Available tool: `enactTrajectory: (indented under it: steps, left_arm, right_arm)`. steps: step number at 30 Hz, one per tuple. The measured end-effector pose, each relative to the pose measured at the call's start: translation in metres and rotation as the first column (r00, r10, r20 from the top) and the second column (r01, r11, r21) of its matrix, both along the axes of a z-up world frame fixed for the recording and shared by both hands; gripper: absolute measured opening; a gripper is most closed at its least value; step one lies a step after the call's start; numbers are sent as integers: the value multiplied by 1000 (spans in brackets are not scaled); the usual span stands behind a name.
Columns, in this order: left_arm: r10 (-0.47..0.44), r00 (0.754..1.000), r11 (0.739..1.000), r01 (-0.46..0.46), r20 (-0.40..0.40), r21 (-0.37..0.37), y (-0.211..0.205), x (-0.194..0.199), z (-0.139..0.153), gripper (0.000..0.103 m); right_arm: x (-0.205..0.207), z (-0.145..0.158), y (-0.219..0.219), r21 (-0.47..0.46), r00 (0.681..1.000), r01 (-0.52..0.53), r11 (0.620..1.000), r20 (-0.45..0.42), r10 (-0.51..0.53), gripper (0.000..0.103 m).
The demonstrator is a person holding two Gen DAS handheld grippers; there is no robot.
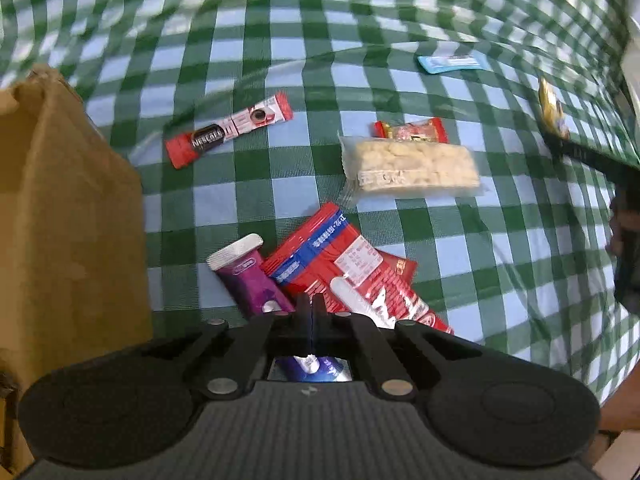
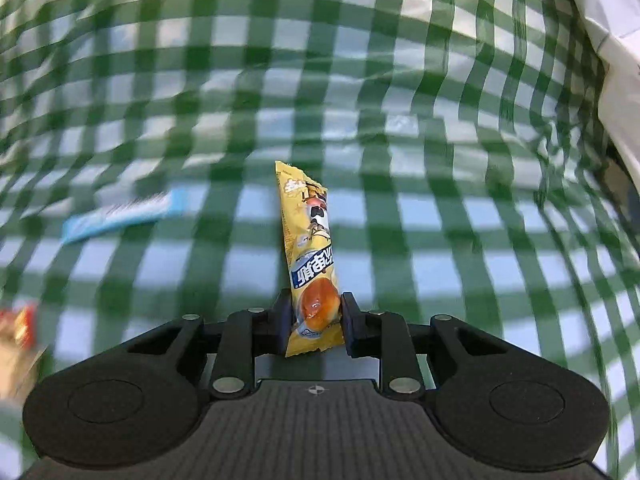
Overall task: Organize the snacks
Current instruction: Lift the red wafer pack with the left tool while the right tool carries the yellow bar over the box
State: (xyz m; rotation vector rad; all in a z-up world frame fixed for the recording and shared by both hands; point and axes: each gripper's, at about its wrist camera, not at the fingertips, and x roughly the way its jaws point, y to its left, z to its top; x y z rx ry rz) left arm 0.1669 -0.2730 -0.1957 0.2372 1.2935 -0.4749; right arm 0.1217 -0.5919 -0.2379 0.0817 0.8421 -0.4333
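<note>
My left gripper [image 1: 310, 310] points steeply down over a heap of packets and is shut. A thin blue edge shows between its pads, and a blue and white packet [image 1: 316, 366] shows just behind them. A purple packet [image 1: 252, 276] and a red and blue packet [image 1: 332, 264] lie right beside the fingers. My right gripper [image 2: 314, 314] is shut on the lower end of a yellow snack packet [image 2: 306, 232], which stands upright above the checked cloth. The same yellow packet [image 1: 552, 108] appears at the right edge of the left wrist view.
A cardboard box [image 1: 68, 220] stands at the left. On the green checked cloth [image 1: 500, 264] lie a Nescafe stick [image 1: 228, 132], a small red packet [image 1: 412, 130], a clear pack of pale bars [image 1: 412, 164] and a light blue packet [image 2: 120, 216]. White fabric [image 2: 600, 20] hangs at the far right.
</note>
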Motion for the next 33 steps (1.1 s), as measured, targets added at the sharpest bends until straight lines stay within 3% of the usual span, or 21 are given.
enactTrajectory:
  steps: [3,5,7,8,10,15,16,18,19,20,21,22,24,27,30,33]
  left_arm:
    - [-71,990,994,61,-119,-91,-1,-5,-1,1]
    - [-59,988,995,46,-143,-92,-11,-8,-6,19]
    - [-50,989,994,37,-138,-101,-22,-4,-11,74]
    - [-44,990,995,30,-136,-98,-29,-2,-14,82]
    - [-33,992,997,24,-122,-74,-44,3,-20,84]
    - [-13,991,1000,11,-131,-14,-69,12,-33,101]
    - [-14,992,1000,14,-128,0,-71,12,-36,102]
    - [-15,994,998,21,-111,60,-72,10,-43,102]
    - [-7,995,996,16,-104,87,-69,9,-47,87]
    - [5,996,993,5,-86,115,-65,9,-50,80]
    - [5,997,995,3,-75,97,-61,8,-47,74]
    - [6,998,996,0,-65,86,-57,8,-44,63]
    - [7,997,998,-3,-72,59,-48,7,-38,49]
    - [16,994,1000,-17,-108,-7,-29,1,-24,15]
    - [-11,998,998,8,-57,-66,-11,-13,4,15]
    - [-27,998,993,21,-54,-113,-2,-22,21,15]
  right_arm:
    - [-37,4,18,59,999,45,997,0,-45,26]
    - [-62,4,32,45,996,86,995,2,-87,27]
    - [-79,2,43,27,996,87,996,-18,-86,27]
    - [-86,1,46,21,995,97,995,-29,-96,28]
    - [-95,0,46,36,992,118,992,-38,-117,31]
    - [-101,6,36,35,984,176,984,-7,-176,71]
    - [-99,6,31,34,984,179,983,-8,-179,77]
    - [-90,-2,26,58,984,172,983,-49,-169,76]
    - [-88,-7,24,70,984,176,982,-53,-172,77]
    - [-89,-8,24,72,985,173,982,-28,-171,67]
    - [-91,-8,27,71,988,152,986,-11,-152,57]
    - [-94,-7,32,62,992,126,990,8,-127,29]
    - [-100,-6,45,28,996,94,995,-1,-94,25]
    - [-114,-2,60,46,996,92,995,-5,-92,25]
    - [-131,7,75,58,994,109,992,18,-110,25]
    - [-148,26,101,58,992,101,993,77,-105,25]
